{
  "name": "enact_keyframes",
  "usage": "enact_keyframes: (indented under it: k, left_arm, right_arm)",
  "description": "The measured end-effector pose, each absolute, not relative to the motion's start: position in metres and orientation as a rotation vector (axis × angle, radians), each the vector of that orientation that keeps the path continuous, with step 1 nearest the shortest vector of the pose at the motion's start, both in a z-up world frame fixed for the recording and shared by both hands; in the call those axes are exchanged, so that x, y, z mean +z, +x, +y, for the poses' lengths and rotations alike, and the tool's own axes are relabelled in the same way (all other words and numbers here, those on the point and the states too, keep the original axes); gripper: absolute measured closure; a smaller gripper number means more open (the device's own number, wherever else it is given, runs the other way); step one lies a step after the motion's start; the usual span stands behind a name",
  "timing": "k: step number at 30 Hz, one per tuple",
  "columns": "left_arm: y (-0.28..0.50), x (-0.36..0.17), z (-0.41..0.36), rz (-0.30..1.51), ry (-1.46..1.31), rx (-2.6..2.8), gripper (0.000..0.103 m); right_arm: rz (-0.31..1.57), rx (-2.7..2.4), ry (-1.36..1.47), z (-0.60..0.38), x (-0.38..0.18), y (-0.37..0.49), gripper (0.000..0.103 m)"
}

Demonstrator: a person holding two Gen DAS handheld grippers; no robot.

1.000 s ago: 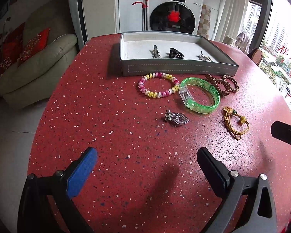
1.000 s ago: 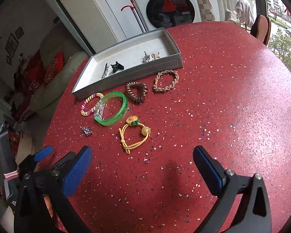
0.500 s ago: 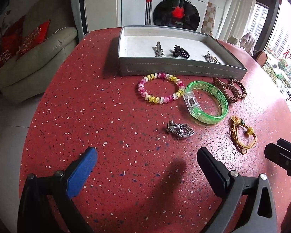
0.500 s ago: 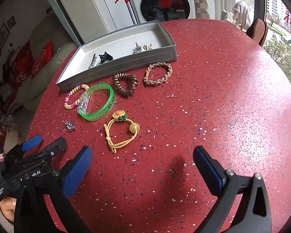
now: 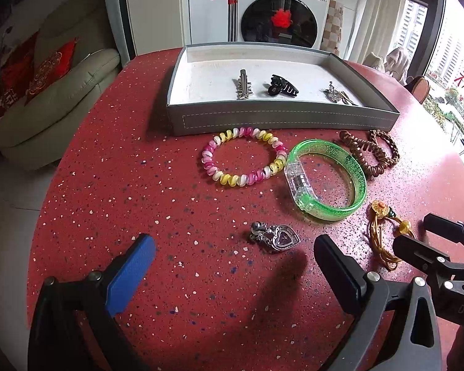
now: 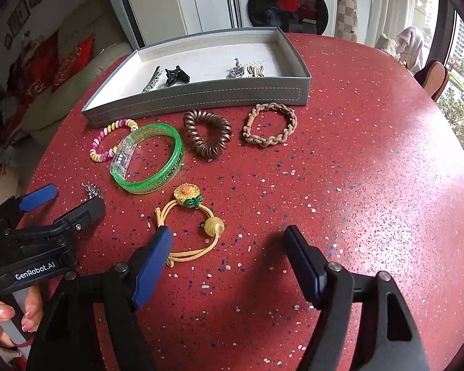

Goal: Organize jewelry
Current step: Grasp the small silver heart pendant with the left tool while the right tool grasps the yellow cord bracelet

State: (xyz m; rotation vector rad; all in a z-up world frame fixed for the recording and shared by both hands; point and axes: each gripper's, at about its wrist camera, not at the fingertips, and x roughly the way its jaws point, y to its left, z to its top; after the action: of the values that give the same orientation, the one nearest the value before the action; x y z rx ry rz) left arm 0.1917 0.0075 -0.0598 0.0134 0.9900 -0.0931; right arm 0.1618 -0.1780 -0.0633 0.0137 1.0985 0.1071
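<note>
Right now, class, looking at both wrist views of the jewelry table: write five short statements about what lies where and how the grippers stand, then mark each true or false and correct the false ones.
1. The green bangle lies inside the grey tray. False: it lies on the red table, in front of the tray.
2. The black claw clip is in the tray. True.
3. The left gripper is shut on the heart pendant. False: its jaws stand wide open, with the pendant on the table ahead of them.
4. The right gripper is open, near the yellow flower hair tie. True.
5. The brown spiral hair tie lies between the green bangle and the braided bracelet. True.
</note>
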Motion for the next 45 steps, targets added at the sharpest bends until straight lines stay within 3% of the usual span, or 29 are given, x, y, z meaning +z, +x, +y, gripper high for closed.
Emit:
enact_keyframes:
  k: [5,7,13,15,20,22,27,28,45]
  left_arm:
    - [0.194,-0.063,0.001,0.989,0.044,-0.099,0.000]
    - [0.194,-0.063,-0.001,0.986,0.045,-0.110,0.001]
    - [0.193,-0.060,-0.007,0.974,0.065,-0.148,0.012]
    - [0.191,-0.059,-0.009,0.972,0.072,-0.160,0.017]
    - [0.190,-0.056,-0.012,0.980,0.076,-0.177,0.044]
    - [0.189,-0.055,-0.010,0.982,0.061,-0.187,0.051]
    - [0.189,-0.053,-0.006,0.981,0.028,-0.207,0.054]
    - [0.188,-0.051,-0.005,0.978,0.017,-0.220,0.068]
    - [0.172,-0.025,0.015,0.943,-0.030,-0.274,0.067]
  right_arm:
    - [1.087,0.124,-0.067,-0.165,-0.065,0.163,0.037]
    - [1.084,0.122,-0.107,-0.160,-0.066,0.162,0.045]
    - [1.079,0.160,-0.139,-0.154,-0.064,0.160,0.062]
    - [1.081,0.167,-0.144,-0.152,-0.064,0.160,0.064]
    - [1.089,0.182,-0.145,-0.148,-0.063,0.161,0.076]
    - [1.091,0.181,-0.141,-0.148,-0.063,0.160,0.089]
    - [1.090,0.169,-0.136,-0.148,-0.062,0.158,0.089]
    - [1.085,0.168,-0.128,-0.150,-0.061,0.157,0.089]
    - [1.017,0.152,-0.004,-0.180,-0.030,0.144,0.089]
